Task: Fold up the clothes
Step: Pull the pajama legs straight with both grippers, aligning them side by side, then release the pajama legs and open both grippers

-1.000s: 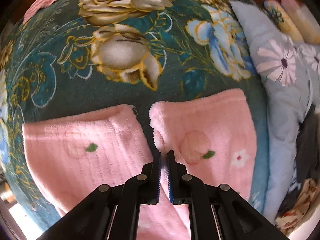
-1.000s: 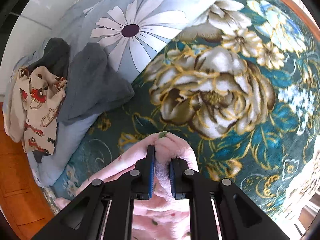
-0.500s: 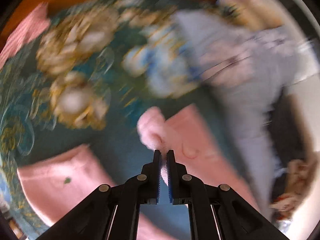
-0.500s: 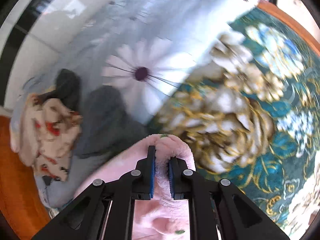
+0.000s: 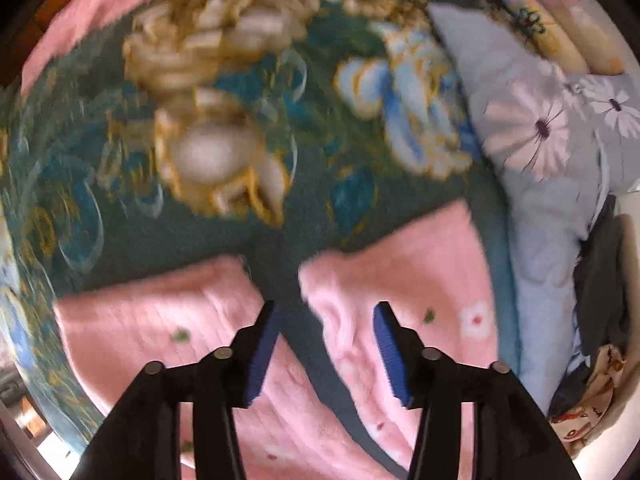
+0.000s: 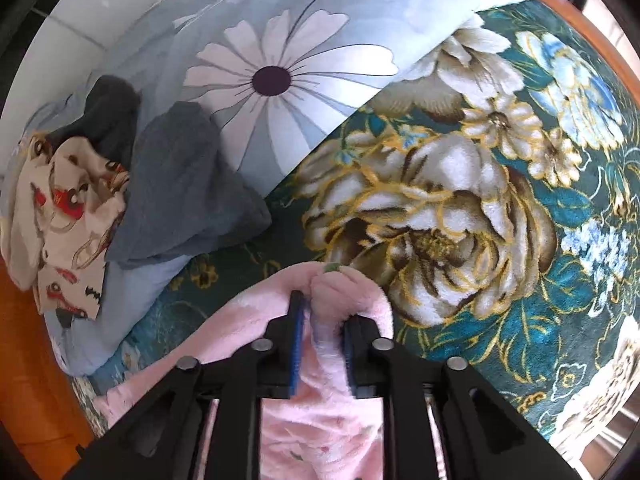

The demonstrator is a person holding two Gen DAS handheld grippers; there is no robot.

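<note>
Pink fleece trousers with small flower prints lie on the teal floral blanket [image 5: 248, 216]. In the left wrist view the two leg ends lie apart, the left leg [image 5: 160, 320] and the right leg [image 5: 416, 280]. My left gripper [image 5: 326, 338] is open and empty, just above the inner edge of the right leg. In the right wrist view my right gripper [image 6: 320, 336] is shut on a bunched fold of the pink trousers [image 6: 340, 292], held just over the blanket [image 6: 440, 216].
A pale blue daisy-print quilt [image 6: 280, 80] lies along the blanket's edge, also in the left wrist view [image 5: 540, 140]. A dark grey garment [image 6: 180, 184] and a cream cartoon-print garment [image 6: 68, 216] lie on it. A pink cloth [image 5: 80, 16] lies at the far left.
My left gripper has let go of the right leg's corner and opened; the leg has dropped flat on the blanket. My right gripper keeps its hold and has swung back down.
</note>
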